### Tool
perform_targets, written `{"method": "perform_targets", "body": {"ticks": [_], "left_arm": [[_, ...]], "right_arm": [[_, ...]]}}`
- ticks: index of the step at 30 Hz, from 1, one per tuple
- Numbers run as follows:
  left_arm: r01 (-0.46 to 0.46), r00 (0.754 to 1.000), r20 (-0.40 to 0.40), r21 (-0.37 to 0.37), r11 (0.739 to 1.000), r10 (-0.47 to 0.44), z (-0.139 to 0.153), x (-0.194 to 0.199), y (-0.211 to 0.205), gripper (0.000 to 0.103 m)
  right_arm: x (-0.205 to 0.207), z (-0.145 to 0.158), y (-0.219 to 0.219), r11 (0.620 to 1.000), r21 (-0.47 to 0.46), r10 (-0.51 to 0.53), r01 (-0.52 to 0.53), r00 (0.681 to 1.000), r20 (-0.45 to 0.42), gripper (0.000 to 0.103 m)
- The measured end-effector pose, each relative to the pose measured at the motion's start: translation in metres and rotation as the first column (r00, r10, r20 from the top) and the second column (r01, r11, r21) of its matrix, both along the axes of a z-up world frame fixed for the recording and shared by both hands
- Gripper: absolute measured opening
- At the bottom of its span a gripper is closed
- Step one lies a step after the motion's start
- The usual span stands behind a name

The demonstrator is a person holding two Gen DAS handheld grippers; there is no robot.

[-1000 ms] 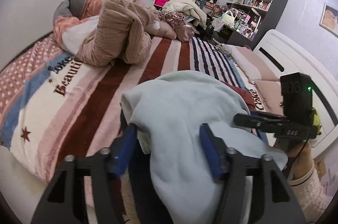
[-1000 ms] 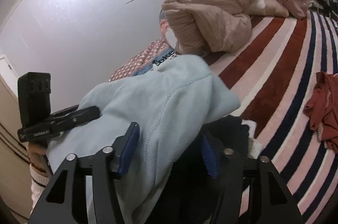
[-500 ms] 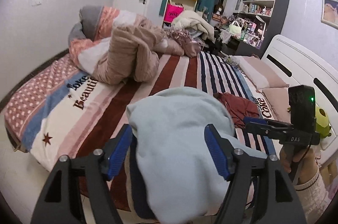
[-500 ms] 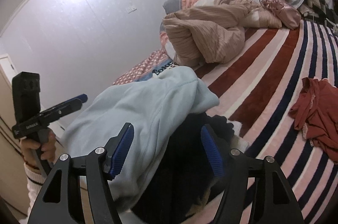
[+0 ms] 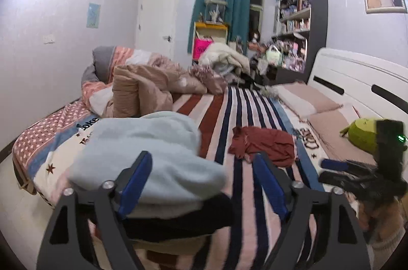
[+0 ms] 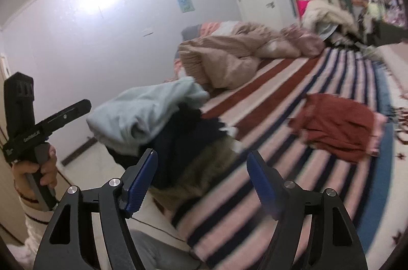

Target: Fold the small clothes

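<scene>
At the left edge of the bed, near its foot, a stack of folded clothes sat on the striped blanket; a pale blue top lay uppermost, with a dark garment under it and an olive one at the bottom; behind the stack a beige quilt was bunched against the wall. The left gripper pointed over the stack with its jaws wide and opening; the left blue pad stood in front of the blue top, whether touching it I could not tell, and the right pad stood clear over the stripes, so nothing was held. Further right a rust-red garment lay crumpled and unfolded in the middle of the blanket, well apart from the stack. The right gripper also had its jaws wide and opening, with nothing between them; only blanket and the stack's edge showed beyond. At the far right, pillows lay along the white headboard, with a green plush toy beside them.
</scene>
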State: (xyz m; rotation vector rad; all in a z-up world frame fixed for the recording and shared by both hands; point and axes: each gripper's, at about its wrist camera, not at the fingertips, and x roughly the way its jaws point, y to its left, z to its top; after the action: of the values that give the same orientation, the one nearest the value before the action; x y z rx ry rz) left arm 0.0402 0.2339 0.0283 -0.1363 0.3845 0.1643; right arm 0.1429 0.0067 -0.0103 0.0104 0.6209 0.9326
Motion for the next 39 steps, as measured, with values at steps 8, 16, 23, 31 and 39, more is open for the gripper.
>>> {"method": "perform_targets", "body": {"ticks": [8, 16, 23, 31, 39], "left_arm": [[-0.041, 0.994, 0.1, 0.059, 0.997, 0.035, -0.036, -0.003, -0.103, 0.102], [-0.06, 0.99, 0.134, 0.11, 0.992, 0.045, -0.053, 0.001, -0.169, 0.102], [0.0, 0.994, 0.112, 0.11, 0.994, -0.012, -0.061, 0.008, -0.195, 0.102], [0.027, 0.992, 0.117, 0.13, 0.991, -0.043, -0.06, 0.012, -0.206, 0.102], [0.021, 0.992, 0.118, 0.137, 0.99, -0.038, -0.06, 0.012, -0.207, 0.102]], "right_arm": [[-0.054, -0.006, -0.105, 0.981, -0.032, -0.183, 0.191, 0.968, 0.172, 0.098], [-0.092, -0.017, -0.173, 0.931, -0.028, -0.338, 0.364, 0.889, 0.31, 0.103], [-0.107, -0.019, -0.207, 0.902, 0.001, -0.406, 0.432, 0.845, 0.349, 0.103], [-0.109, -0.018, -0.222, 0.894, 0.035, -0.431, 0.447, 0.835, 0.343, 0.103], [-0.108, -0.016, -0.221, 0.897, 0.035, -0.424, 0.44, 0.838, 0.344, 0.103]]}}
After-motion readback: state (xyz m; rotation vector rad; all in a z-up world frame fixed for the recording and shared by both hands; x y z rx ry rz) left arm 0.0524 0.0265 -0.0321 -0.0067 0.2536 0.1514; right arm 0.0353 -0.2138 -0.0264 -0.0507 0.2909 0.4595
